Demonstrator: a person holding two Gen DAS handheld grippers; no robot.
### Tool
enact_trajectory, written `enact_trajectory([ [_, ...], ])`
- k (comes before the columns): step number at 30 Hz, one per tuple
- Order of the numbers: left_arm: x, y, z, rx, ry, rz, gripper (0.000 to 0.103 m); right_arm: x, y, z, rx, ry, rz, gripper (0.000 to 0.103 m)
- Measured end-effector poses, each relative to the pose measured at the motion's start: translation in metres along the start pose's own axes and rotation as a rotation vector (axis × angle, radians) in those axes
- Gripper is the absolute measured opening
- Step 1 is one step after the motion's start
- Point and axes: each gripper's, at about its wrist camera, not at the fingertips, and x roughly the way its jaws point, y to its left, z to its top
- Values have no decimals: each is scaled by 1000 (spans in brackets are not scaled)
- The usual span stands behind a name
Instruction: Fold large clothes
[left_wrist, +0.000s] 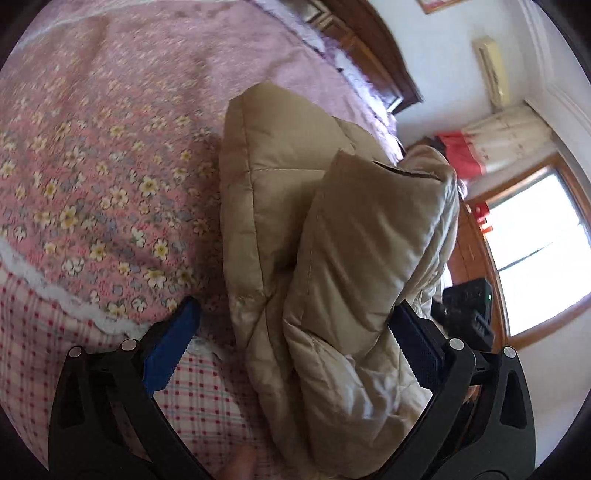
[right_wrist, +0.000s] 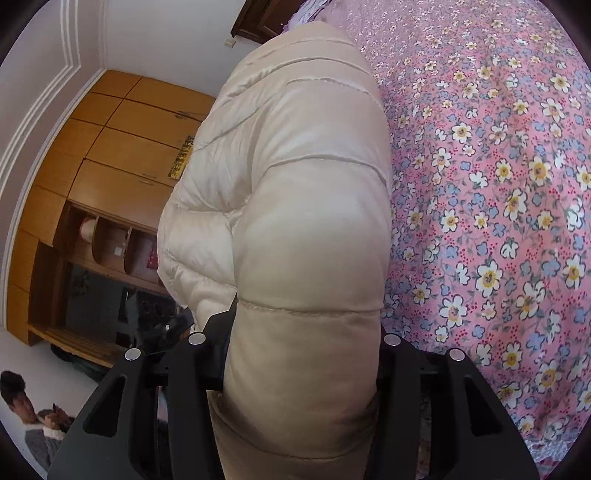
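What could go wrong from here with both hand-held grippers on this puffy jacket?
1. The left hand-held gripper stands wide, with only its right finger against the jacket; the bundle could slip out.
2. The right hand-held gripper squeezes a thick, slick padded roll of the jacket, which may spring free and undo the fold.
3. The jacket blocks both views, so its landing spot on the bedspread is hard to judge.
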Motion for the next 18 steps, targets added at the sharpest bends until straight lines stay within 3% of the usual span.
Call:
enact_trajectory([
  [4, 6, 2, -7, -13, -29, -32, 99, -6, -8, -1, 3, 5, 11, 49],
  [7, 17, -1, -12, -20, 0, -72, 99, -12, -14, -3, 7, -1, 13, 48],
  [9, 17, -4, -12, -45, 2, -121, 99, -12, -17, -6, 28, -10, 27, 48],
  [11, 20, -14, -16, -71, 3, -241, 96, -14, -22, -9, 46, -18, 54, 48],
  [13, 23, -28, -23, -51, -13, -252, 96, -19, -28, -11, 56, -26, 118, 48],
  [15, 36, -31, -27, -98, 42, -364, 88, -27, -36, -13, 83, -37, 220, 48],
  [16, 41, -33, -30, -101, 50, -372, 85, -31, -36, -14, 91, -42, 259, 48],
  [18, 44, -36, -32, -75, 37, -327, 59, -44, -28, -16, 27, -56, 253, 52],
])
